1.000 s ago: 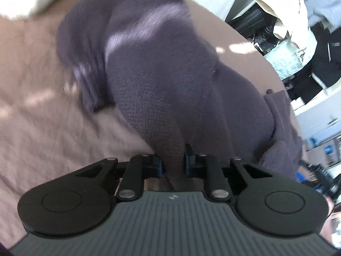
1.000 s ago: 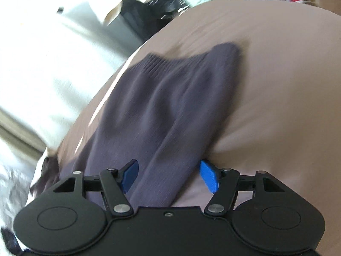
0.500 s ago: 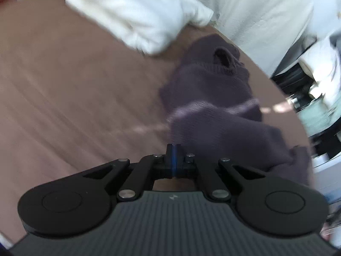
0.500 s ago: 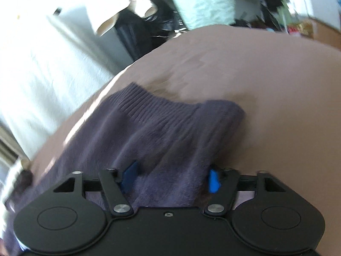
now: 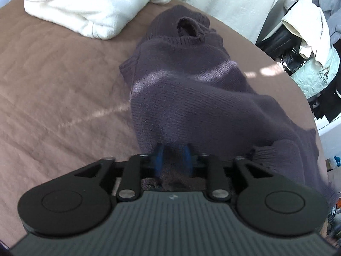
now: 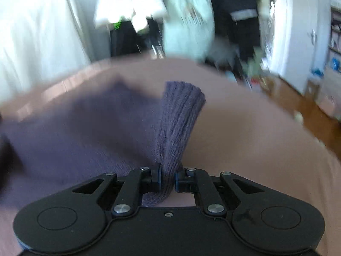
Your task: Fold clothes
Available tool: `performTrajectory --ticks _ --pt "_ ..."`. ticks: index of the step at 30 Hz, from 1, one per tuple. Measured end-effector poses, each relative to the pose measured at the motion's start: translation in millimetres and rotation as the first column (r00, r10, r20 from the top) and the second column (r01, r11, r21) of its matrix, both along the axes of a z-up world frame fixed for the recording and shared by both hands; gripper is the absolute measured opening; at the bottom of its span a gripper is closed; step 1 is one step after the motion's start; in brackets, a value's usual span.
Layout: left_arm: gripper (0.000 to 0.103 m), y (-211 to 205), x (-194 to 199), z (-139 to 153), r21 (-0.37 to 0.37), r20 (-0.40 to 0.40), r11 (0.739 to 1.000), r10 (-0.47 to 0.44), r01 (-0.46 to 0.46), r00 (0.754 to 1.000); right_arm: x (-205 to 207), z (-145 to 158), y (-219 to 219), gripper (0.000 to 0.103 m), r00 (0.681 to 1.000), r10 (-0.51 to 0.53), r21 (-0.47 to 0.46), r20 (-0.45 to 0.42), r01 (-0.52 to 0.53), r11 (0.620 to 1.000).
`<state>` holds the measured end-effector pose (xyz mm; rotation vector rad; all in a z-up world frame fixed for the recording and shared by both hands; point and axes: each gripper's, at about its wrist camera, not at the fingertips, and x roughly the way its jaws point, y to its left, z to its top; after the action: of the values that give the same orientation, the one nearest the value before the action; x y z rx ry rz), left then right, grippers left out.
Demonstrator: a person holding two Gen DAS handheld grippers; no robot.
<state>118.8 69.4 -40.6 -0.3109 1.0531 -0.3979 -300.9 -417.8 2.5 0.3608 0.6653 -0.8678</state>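
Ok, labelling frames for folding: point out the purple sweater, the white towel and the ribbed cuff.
purple sweater (image 5: 183, 98), left wrist view, knit body.
white towel (image 5: 85, 4), left wrist view, folded top.
ribbed cuff (image 6: 181, 115), right wrist view, ribbing.

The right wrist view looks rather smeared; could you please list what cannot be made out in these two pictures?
- Right wrist view: motion blur hides the sweater's body; only the ribbed edge in the closing right gripper is sharp.
- Right wrist view: background clutter is smeared.
- Left wrist view: the left gripper, opening, covers the fabric beneath its body.
- Left wrist view: the bag's lettering is cut off.

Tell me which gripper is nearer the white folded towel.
Left. The left gripper, jaws opening around purple sweater fabric, faces the white folded towel across the bed. The right gripper, closing on the sweater's ribbed cuff, shows no towel.
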Motion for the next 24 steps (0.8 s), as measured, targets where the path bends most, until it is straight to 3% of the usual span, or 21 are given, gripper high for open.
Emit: performTrajectory --ticks 3,5,7,10,12,14,15,16,21,23,24 --pt "0.044 4.4 0.2 -5.3 0.021 -0.013 1.000 0.001 -0.001 1.000 -6.6 -17.8 4.4 0.011 1.000 -0.020 0.060 -0.011 0.021 0.998" --pt "0.060 0.7 3.5 -12.6 0.051 -0.034 0.999 -0.009 0.011 0.999 3.5 -8.8 6.0 0.012 1.000 0.008 0.036 -0.007 -0.007 0.999" --pt "0.087 -4.0 9.0 -23.7 0.067 -0.101 0.997 -0.024 0.031 0.995 12.1 -1.4 6.2 0.013 0.999 0.033 0.021 0.002 -0.033 0.999" --pt "0.103 -6.8 13.0 -33.3 0.024 -0.149 0.999 -0.041 0.045 0.988 26.8 -1.2 4.3 0.014 0.999 0.041 0.029 0.003 -0.041 0.999" --pt "0.103 -7.1 10.7 -33.3 0.015 -0.149 0.999 -0.042 0.045 0.988 30.9 -6.7 7.1 0.014 0.998 0.061 0.007 -0.028 -0.061 0.998" --pt "0.099 -7.4 5.7 -30.2 0.029 -0.120 0.999 -0.036 0.040 0.992 32.7 -8.3 11.9 0.014 0.995 0.077 -0.021 -0.061 -0.078 0.997" --pt "0.063 -7.3 2.8 -28.3 0.038 -0.099 0.999 -0.030 0.034 0.995 32.7 -7.7 15.1 0.014 0.994 0.083 -0.037 -0.078 -0.086 0.996" --pt "0.008 -6.7 0.5 -26.8 0.038 -0.077 0.999 -0.022 0.025 0.997 32.6 -6.9 17.5 0.014 0.992 0.086 -0.050 -0.091 -0.091 0.995" --pt "0.005 10.0 -12.7 0.5 -0.027 0.028 0.997 0.078 -0.077 0.997 33.5 0.0 10.1 0.013 0.996 0.065 -0.062 -0.063 -0.068 0.996" --pt "0.005 16.3 -28.4 26.4 -0.029 0.094 0.996 0.085 -0.082 0.992 33.7 15.8 8.9 0.013 0.996 0.071 -0.120 -0.059 -0.078 0.990" --pt "0.005 19.6 -43.2 39.4 -0.032 0.141 0.996 0.085 -0.081 0.986 28.0 32.8 6.8 0.012 0.996 0.087 -0.136 -0.007 -0.088 0.987"
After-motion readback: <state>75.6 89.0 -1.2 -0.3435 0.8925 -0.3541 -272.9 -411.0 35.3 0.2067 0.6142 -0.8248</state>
